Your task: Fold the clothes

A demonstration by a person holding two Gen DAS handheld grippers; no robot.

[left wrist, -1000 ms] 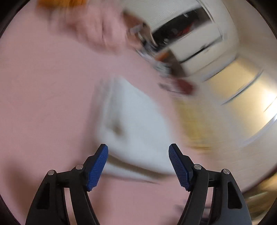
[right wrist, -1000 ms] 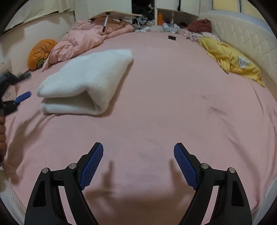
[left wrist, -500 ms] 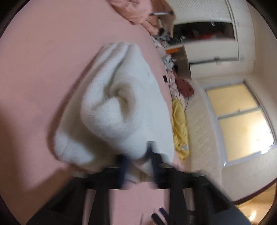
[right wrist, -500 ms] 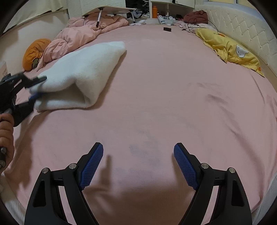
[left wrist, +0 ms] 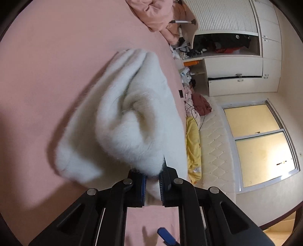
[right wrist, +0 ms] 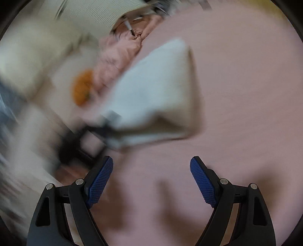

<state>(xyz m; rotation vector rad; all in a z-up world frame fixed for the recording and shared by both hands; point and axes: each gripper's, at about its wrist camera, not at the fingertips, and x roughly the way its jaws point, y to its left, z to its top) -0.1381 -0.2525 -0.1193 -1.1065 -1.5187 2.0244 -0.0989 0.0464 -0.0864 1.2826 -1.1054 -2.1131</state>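
Note:
A folded white fluffy garment [left wrist: 130, 121] lies on the pink bed sheet [left wrist: 47, 66]. My left gripper [left wrist: 152, 186] is shut on the garment's near edge, and white fabric bulges between its blue pads. In the blurred right wrist view the same white garment [right wrist: 159, 98] lies ahead and to the left, with the dark left gripper at its near left end. My right gripper [right wrist: 151, 181] is open and empty above the pink sheet, a short way from the garment.
A crumpled pink quilt [left wrist: 161, 17] and an orange cushion [right wrist: 83, 87] lie at the far end of the bed. A yellow garment [left wrist: 193, 143] lies by the quilted headboard [left wrist: 214, 143]. White cupboards [left wrist: 234, 62] and a window [left wrist: 259, 145] stand beyond.
My left gripper went from open to shut on the white garment's edge. My right gripper has swung quickly towards the garment, blurring its view.

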